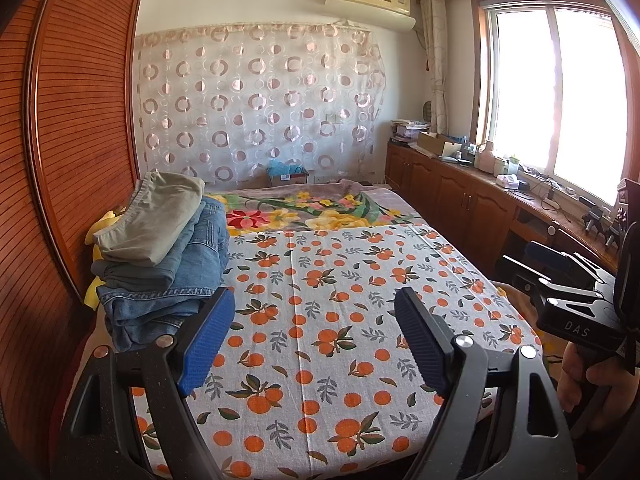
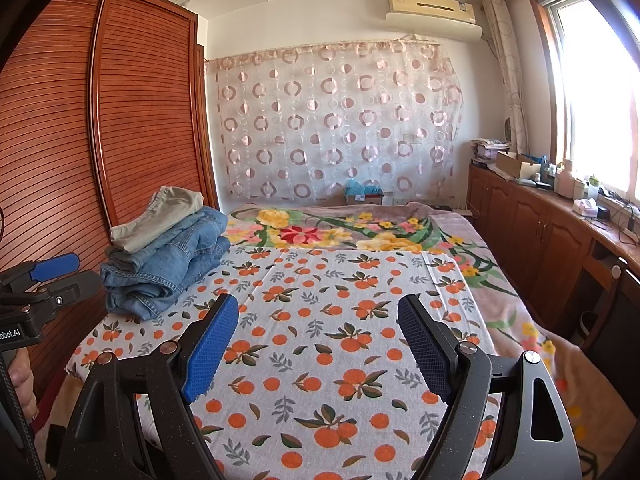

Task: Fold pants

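Both tools, left (image 1: 314, 336) and right (image 2: 318, 344), are held wide open with nothing gripped. Folded pants (image 2: 164, 256) are stacked on the bed (image 2: 320, 320), ahead-left of both, well apart.

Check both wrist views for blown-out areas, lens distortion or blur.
Left wrist view: the window is blown out white, the wardrobe bows with fisheye bending, and the stack of pants is sharp. Right wrist view: the same window glares, corners are vignetted black, and the orange-print sheet is evenly lit.
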Available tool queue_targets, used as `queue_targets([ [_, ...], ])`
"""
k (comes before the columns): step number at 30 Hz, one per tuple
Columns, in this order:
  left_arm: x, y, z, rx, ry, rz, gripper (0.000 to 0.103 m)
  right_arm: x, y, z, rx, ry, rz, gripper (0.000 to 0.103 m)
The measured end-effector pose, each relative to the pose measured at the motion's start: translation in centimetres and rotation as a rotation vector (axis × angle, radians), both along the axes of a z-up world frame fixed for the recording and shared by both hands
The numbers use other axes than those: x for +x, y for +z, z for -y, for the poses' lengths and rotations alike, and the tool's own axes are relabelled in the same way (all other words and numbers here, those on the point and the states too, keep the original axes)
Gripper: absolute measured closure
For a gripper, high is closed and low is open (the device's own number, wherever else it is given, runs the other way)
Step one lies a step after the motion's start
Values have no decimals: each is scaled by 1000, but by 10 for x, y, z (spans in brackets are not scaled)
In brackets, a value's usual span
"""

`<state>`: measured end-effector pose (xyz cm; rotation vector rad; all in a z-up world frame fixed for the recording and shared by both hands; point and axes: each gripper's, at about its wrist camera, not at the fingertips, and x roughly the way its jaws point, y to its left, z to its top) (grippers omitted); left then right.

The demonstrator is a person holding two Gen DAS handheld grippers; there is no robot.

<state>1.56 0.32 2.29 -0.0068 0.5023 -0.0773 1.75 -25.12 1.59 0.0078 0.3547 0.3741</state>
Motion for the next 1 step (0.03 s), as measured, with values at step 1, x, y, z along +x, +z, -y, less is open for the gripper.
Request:
queue_targets([
  [1,0,0,0,0,0,0,20,0,0,0,0,0,0,20],
])
